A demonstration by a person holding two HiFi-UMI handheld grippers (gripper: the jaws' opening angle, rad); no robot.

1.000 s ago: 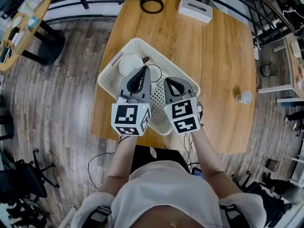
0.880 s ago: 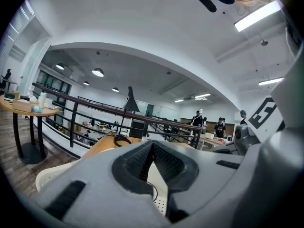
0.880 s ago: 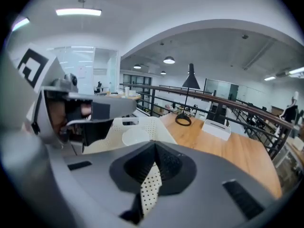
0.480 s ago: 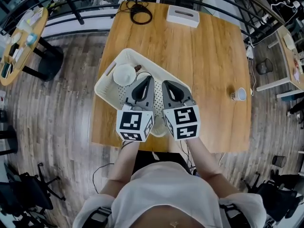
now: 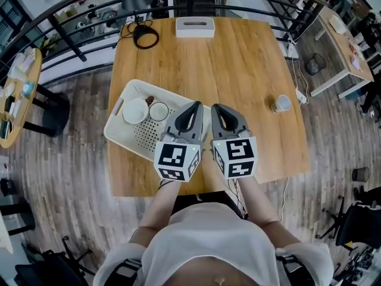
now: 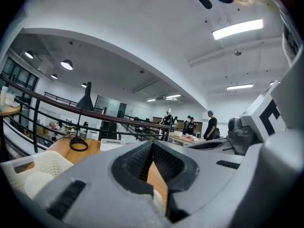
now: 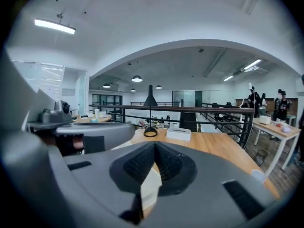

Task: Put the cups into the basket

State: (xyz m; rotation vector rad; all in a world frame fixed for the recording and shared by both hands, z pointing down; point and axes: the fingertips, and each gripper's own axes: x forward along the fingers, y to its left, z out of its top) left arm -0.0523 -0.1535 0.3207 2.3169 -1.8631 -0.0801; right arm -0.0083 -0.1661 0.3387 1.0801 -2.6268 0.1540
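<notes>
A square wooden table (image 5: 238, 70) stands on a grey-brown plank floor (image 5: 65, 177). A black metal railing (image 5: 83, 43) runs along its far side. A coiled black cable (image 5: 146, 39) and a white box (image 5: 194, 26) lie at the table's far edge. A round wooden side table (image 5: 21, 79) stands to the left, and a second light table (image 5: 345, 34) to the far right. The ceiling (image 6: 142, 27) is white, with strip lights (image 6: 237, 28) and round ceiling lamps (image 6: 67, 64). People (image 6: 209, 125) stand far off.
</notes>
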